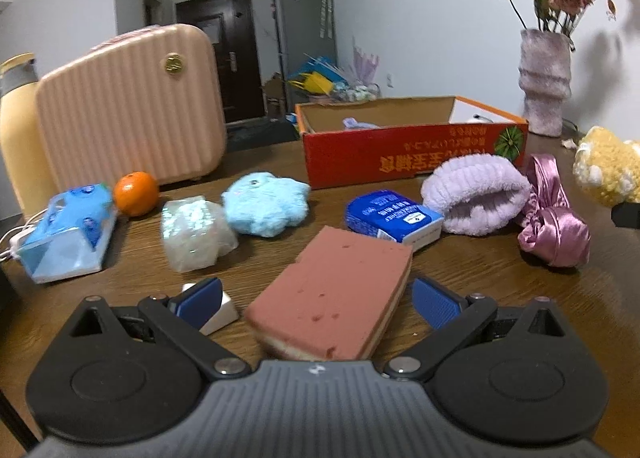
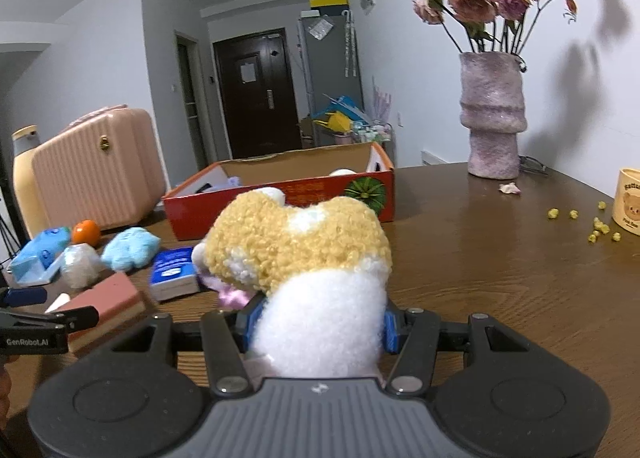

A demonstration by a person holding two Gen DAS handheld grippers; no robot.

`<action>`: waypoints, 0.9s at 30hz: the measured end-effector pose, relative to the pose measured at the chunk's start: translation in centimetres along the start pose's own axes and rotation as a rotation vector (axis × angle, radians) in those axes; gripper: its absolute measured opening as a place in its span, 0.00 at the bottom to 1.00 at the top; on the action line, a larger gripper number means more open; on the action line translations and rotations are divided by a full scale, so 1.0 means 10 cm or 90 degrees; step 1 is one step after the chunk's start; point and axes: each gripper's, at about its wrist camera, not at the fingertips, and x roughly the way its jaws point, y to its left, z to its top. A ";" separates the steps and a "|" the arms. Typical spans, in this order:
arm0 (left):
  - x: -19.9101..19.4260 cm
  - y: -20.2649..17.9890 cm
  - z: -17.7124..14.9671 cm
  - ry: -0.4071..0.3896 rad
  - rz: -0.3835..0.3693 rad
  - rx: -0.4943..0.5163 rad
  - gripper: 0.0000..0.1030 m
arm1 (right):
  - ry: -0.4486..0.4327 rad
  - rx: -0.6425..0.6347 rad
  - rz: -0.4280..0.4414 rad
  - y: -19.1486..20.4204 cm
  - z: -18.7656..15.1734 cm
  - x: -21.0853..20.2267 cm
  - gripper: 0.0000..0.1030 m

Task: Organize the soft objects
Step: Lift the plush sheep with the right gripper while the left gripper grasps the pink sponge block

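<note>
Left gripper [image 1: 318, 300]: its two blue pads stand spread wide, one on each side of the near end of the sponge, and neither pad touches it.
Sponge [image 1: 336, 290]: a pink block with a pale lower layer, lying flat on the wooden table [image 1: 500, 290], between the open fingers and reaching forward past their tips.
Right gripper [image 2: 320, 322]: the blue pads press on both sides of the white lower part of the plush toy, so it is pinching it.
Plush toy [image 2: 304, 246]: yellow curly top, white belly, held above the table; it rises in front of the camera and hides the fingertips.
Red box [image 2: 304, 194]: open cardboard box standing on the table beyond the plush toy, with a few small things inside.
Other soft things: a light blue plush [image 1: 266, 204], a lilac fluffy headband [image 1: 476, 192] and a pink satin scrunchie [image 1: 554, 226] lie on the table between the sponge and the box.
</note>
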 end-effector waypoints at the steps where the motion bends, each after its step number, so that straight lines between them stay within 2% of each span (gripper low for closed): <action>1: 0.04 0.00 0.00 0.004 -0.005 0.005 1.00 | 0.002 0.001 -0.004 -0.02 0.00 0.01 0.52; 10: 0.32 0.09 0.06 0.039 -0.042 0.010 1.00 | 0.026 0.009 -0.020 -0.10 -0.01 0.12 0.52; 16: 0.43 0.17 0.05 0.070 -0.079 -0.018 1.00 | 0.026 0.007 -0.022 -0.09 -0.01 0.12 0.52; 18: 0.45 0.16 0.04 0.076 -0.082 -0.016 0.97 | 0.026 0.007 -0.022 -0.09 -0.01 0.12 0.52; 20: 0.44 0.15 0.03 0.075 -0.082 -0.011 0.87 | 0.025 0.006 -0.022 -0.09 -0.01 0.12 0.52; 27: 0.40 0.13 0.03 0.064 -0.100 -0.006 0.81 | 0.022 0.007 -0.026 -0.10 0.00 0.11 0.52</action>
